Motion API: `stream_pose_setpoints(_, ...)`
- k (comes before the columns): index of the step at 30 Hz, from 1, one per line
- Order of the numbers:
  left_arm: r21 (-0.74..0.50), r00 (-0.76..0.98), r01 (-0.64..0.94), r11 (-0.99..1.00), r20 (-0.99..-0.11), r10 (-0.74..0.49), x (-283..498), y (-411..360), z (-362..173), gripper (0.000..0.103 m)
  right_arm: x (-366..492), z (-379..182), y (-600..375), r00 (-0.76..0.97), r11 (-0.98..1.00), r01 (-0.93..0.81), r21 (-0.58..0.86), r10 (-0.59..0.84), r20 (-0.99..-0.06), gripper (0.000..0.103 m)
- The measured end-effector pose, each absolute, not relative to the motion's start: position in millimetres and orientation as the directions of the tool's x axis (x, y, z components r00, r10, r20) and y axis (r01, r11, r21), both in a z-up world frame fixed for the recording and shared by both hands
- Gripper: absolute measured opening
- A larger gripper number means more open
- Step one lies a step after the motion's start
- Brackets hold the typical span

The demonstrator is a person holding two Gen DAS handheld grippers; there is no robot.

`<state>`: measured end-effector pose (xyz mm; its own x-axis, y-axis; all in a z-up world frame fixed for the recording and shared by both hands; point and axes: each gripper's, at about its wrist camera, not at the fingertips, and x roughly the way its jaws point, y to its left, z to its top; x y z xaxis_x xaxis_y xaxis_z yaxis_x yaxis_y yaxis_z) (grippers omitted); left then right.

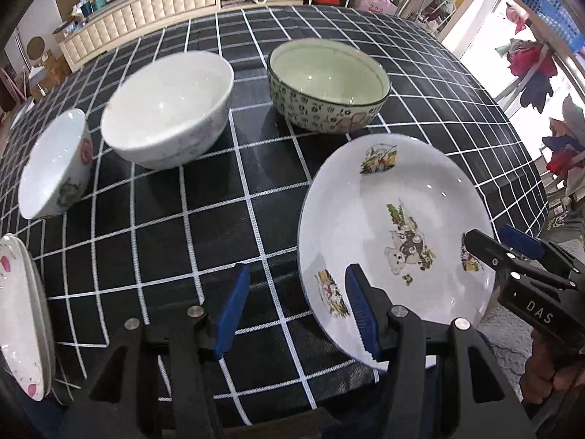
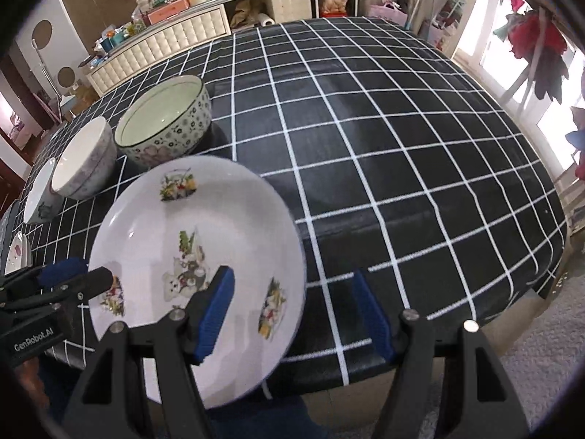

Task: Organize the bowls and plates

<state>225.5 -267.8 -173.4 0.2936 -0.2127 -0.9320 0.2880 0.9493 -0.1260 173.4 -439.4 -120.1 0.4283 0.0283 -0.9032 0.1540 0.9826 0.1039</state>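
Checked tablecloth [image 1: 204, 241], 3 bowls [image 1: 168, 109], 1 bear plate [image 1: 395, 241], 2 open tools [image 1: 296, 314].

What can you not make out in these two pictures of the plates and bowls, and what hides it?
Left wrist view: the pink-flowered plates are cut by the left edge; their number is unclear.
Left wrist view: the white bowl is blurred; its pattern is unreadable.
Both views: the bear plate has its near rim behind the left claw and right claw; its support is unclear.

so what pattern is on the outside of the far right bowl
Small dark flowers on white, dark rim, on the patterned bowl; clearest in the left wrist view.
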Motion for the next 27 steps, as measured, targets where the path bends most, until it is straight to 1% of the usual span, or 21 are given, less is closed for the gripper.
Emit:
stream_pose_setpoints(3,-0.124,0.283,0.287,0.95,-0.937,-0.207,232,-269,-180,0.052,176,-122,-441,0.43,0.982,0.156,0.109,0.032,-0.902,0.061)
stream_pose_setpoints(5,-0.127,0.272,0.294,0.947,-0.939,-0.21,234,-271,-185,0.052,177,-126,-442,0.42,0.982,0.151,0.11,0.037,-0.907,0.05)
stream_pose_setpoints(6,-0.129,0.267,0.299,0.945,-0.94,-0.213,235,-273,-186,0.051,177,-129,-442,0.415,0.982,0.148,0.118,0.046,-0.909,0.047)
stream_pose_setpoints(7,-0.132,0.263,0.308,0.942,-0.94,-0.217,236,-275,-188,0.045,179,-129,-440,0.412,0.981,0.148,0.124,0.053,-0.91,0.042)
stream_pose_setpoints(8,-0.133,0.261,0.311,0.941,-0.94,-0.219,236,-276,-190,0.034,178,-130,-441,0.412,0.98,0.147,0.135,0.063,-0.909,0.039)
stream_pose_setpoints(9,-0.14,0.254,0.315,0.939,-0.94,-0.226,239,-278,-193,0.032,176,-130,-441,0.417,0.978,0.143,0.152,0.08,-0.905,0.036)
stream_pose_setpoints(11,-0.167,0.25,0.322,0.932,-0.935,-0.253,240,-281,-194,0.023,174,-130,-440,0.428,0.976,0.128,0.175,0.104,-0.898,0.03)
stream_pose_setpoints(13,-0.167,0.254,0.331,0.929,-0.932,-0.259,239,-284,-194,0.02,172,-129,-439,0.442,0.977,0.13,0.169,0.096,-0.892,0.03)
stream_pose_setpoints(21,-0.171,0.264,0.299,0.939,-0.931,-0.253,237,-283,-195,0.019,167,-126,-443,0.438,0.971,0.164,0.174,0.086,-0.895,0.028)
stream_pose_setpoints(24,-0.144,0.281,0.296,0.944,-0.932,-0.231,235,-283,-194,0.019,165,-120,-438,0.45,0.971,0.168,0.17,0.078,-0.889,0.026)
stream_pose_setpoints(27,-0.15,0.287,0.295,0.943,-0.928,-0.238,230,-278,-189,0.019,160,-110,-434,0.464,0.971,0.164,0.174,0.079,-0.882,0.026)
